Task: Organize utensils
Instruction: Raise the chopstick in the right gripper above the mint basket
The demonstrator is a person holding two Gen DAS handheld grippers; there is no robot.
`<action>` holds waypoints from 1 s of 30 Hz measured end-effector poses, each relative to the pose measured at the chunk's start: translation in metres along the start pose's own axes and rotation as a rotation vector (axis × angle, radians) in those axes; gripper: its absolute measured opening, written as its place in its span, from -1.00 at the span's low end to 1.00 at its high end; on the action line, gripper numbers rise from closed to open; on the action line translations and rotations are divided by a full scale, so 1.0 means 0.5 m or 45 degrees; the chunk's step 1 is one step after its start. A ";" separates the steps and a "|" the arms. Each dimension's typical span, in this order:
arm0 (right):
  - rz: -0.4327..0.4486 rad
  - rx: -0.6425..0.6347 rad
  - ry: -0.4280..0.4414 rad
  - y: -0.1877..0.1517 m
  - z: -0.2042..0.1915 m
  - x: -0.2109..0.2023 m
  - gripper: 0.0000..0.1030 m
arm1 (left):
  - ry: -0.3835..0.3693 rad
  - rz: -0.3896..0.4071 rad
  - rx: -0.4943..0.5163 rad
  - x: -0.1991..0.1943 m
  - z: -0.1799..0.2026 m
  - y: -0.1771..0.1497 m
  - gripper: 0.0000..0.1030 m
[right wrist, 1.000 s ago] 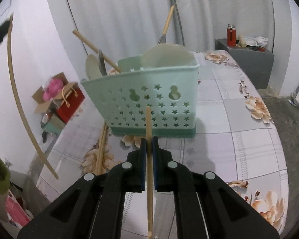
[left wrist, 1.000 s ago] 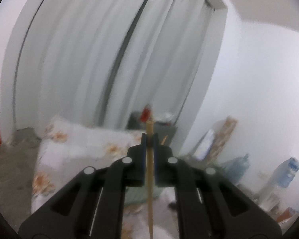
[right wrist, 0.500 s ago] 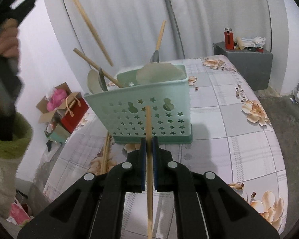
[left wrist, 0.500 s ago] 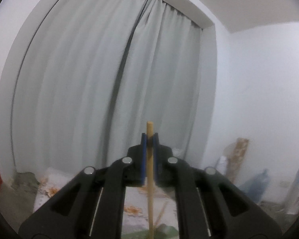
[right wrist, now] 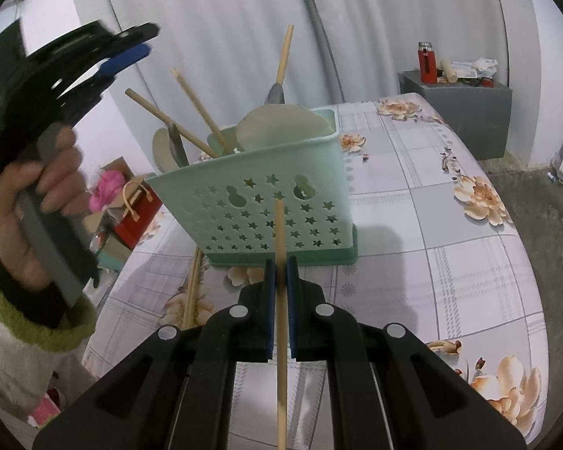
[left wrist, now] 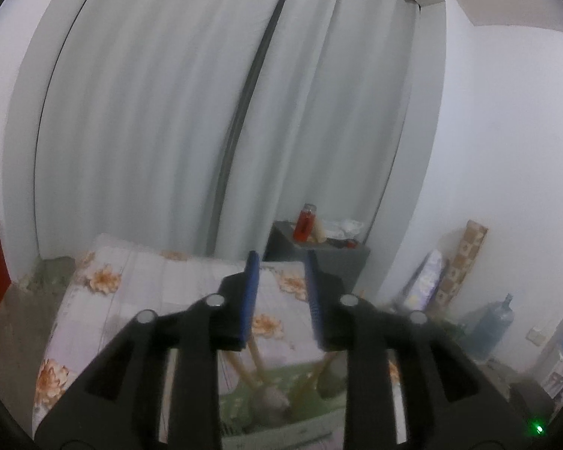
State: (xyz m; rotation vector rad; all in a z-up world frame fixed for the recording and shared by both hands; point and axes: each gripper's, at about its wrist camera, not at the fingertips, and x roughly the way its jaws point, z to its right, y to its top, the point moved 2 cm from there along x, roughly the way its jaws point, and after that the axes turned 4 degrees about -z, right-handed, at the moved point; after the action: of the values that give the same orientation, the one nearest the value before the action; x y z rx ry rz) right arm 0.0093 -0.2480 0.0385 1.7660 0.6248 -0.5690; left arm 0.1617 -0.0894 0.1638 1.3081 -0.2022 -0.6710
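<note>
left gripper (left wrist: 279, 292) opening, empty, above green caddy (right wrist: 281, 202) | right gripper (right wrist: 280, 300) clenched on chopstick (right wrist: 280, 322), caddy just beyond

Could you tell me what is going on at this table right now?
A person is sorting utensils into a mint green caddy on a floral tablecloth. The left tongs hover above the caddy, their jaws opening with nothing between them. The right tongs are shut on a wooden chopstick, pointed at the caddy. Another pair of chopsticks lies beside it.
</note>
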 end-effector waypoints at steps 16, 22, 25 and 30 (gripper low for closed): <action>0.056 -0.013 -0.010 0.017 -0.013 -0.036 -0.88 | -0.094 -0.220 0.013 -0.154 -0.052 -0.123 0.43; 0.041 -0.021 0.006 0.031 -0.018 -0.040 -0.88 | -0.033 -0.339 0.001 -0.162 -0.081 -0.203 0.49; 0.040 -0.039 0.006 0.038 -0.026 -0.040 -0.88 | -0.002 -0.370 -0.007 -0.168 -0.095 -0.232 0.49; 0.064 -0.085 0.001 0.055 -0.052 -0.045 -0.88 | 0.045 -0.385 -0.014 -0.175 -0.120 -0.259 0.49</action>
State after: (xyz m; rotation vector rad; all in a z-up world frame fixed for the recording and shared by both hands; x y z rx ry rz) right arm 0.0123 -0.2321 0.0795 1.7149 0.5918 -0.5076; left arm 0.0778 -0.0046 0.0464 1.3518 0.0296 -0.9022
